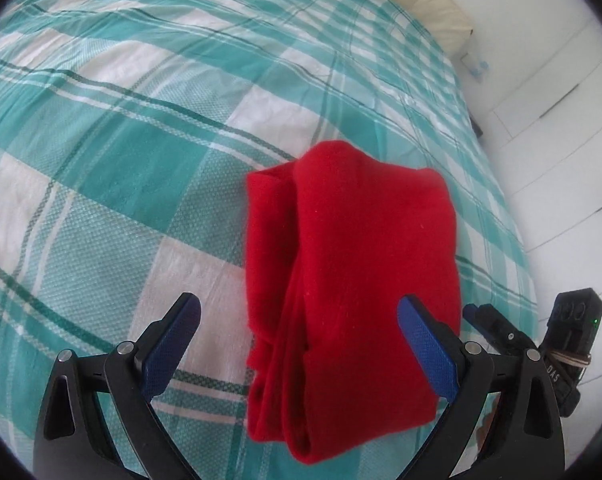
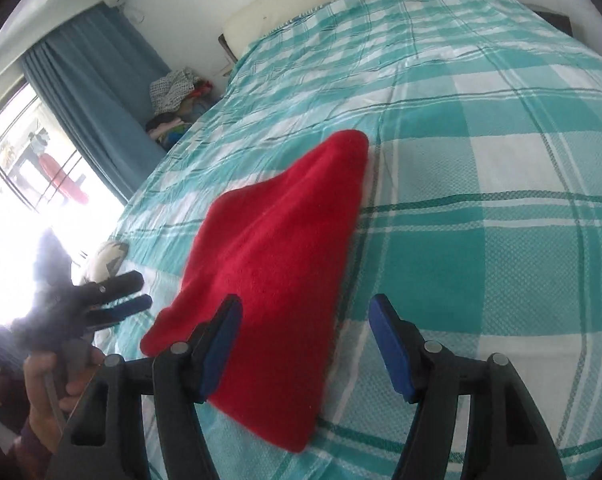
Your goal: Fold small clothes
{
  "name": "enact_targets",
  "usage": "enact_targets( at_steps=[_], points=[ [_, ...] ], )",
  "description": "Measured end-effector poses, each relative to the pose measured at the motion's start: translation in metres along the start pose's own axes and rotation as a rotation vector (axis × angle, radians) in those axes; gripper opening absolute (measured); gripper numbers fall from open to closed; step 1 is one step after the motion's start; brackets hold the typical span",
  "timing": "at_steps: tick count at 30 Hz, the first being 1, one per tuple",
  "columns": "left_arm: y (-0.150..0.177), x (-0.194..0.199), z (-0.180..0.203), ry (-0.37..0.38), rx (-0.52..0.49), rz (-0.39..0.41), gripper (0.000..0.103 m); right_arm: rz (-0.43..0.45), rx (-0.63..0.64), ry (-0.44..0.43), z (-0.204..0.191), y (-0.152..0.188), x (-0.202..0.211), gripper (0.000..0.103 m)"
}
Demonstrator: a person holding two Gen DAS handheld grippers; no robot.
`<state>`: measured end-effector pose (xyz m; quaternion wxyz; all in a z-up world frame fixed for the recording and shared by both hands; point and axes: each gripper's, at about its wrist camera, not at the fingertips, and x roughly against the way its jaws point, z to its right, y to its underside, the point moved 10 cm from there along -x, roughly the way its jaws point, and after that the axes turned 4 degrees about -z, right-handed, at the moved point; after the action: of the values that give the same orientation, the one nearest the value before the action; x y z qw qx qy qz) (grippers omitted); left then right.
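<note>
A folded red garment (image 1: 353, 280) lies flat on the teal and white checked bedspread (image 1: 141, 160). My left gripper (image 1: 299, 314) is open and empty, hovering above the garment's near end, its right finger over the cloth. In the right wrist view the same red garment (image 2: 277, 264) lies ahead and to the left. My right gripper (image 2: 305, 320) is open and empty above its near edge. The left gripper (image 2: 129, 296) also shows at the left of the right wrist view, held by a hand. The right gripper (image 1: 501, 328) shows at the right edge of the left wrist view.
A cream pillow (image 2: 301, 8) lies at the head of the bed. A pile of clothes (image 2: 177, 100) sits beside the bed near the blue curtain (image 2: 97, 92) and window. White drawers (image 1: 549, 92) stand past the bed's right edge.
</note>
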<state>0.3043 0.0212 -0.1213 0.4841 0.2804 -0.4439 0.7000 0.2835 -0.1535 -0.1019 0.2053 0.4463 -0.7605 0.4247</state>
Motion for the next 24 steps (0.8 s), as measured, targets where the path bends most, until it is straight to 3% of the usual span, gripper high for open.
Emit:
enact_targets(
  at_steps=[5, 6, 8, 9, 10, 11, 12, 15, 18, 24],
  points=[
    [0.002, -0.028, -0.008, -0.040, -0.028, -0.039, 0.099, -0.074, -0.078, -0.114, 0.001, -0.006, -0.051, 0.065],
    [0.003, -0.030, -0.007, -0.055, -0.044, -0.050, 0.100, -0.087, -0.078, -0.118, 0.000, -0.005, -0.060, 0.065],
    [0.005, -0.032, -0.005, -0.080, -0.089, -0.057, 0.098, -0.081, -0.026, -0.054, -0.005, -0.005, -0.070, 0.054],
    [0.006, -0.033, -0.005, -0.100, -0.108, -0.056, 0.093, -0.083, 0.025, 0.012, -0.008, -0.005, -0.074, 0.043],
    [0.007, -0.034, -0.004, -0.110, -0.127, -0.054, 0.071, -0.074, 0.092, 0.086, -0.012, -0.004, -0.074, 0.038],
    [0.011, -0.037, 0.001, -0.085, -0.144, -0.066, 0.057, -0.060, 0.167, 0.160, -0.019, -0.003, -0.074, 0.035],
    [0.015, -0.040, 0.006, -0.052, -0.146, -0.083, 0.035, -0.050, 0.245, 0.230, -0.026, -0.001, -0.074, 0.031],
    [0.016, -0.035, 0.013, -0.100, -0.189, -0.046, 0.022, -0.013, 0.460, 0.410, -0.048, 0.005, -0.074, 0.026],
    [0.011, -0.017, 0.020, -0.110, -0.204, -0.001, 0.018, 0.030, 0.512, 0.460, -0.060, 0.003, -0.066, 0.024],
    [-0.023, 0.058, 0.052, -0.028, -0.226, 0.163, 0.018, 0.181, 0.520, 0.393, -0.100, -0.029, -0.015, 0.023]
  ],
)
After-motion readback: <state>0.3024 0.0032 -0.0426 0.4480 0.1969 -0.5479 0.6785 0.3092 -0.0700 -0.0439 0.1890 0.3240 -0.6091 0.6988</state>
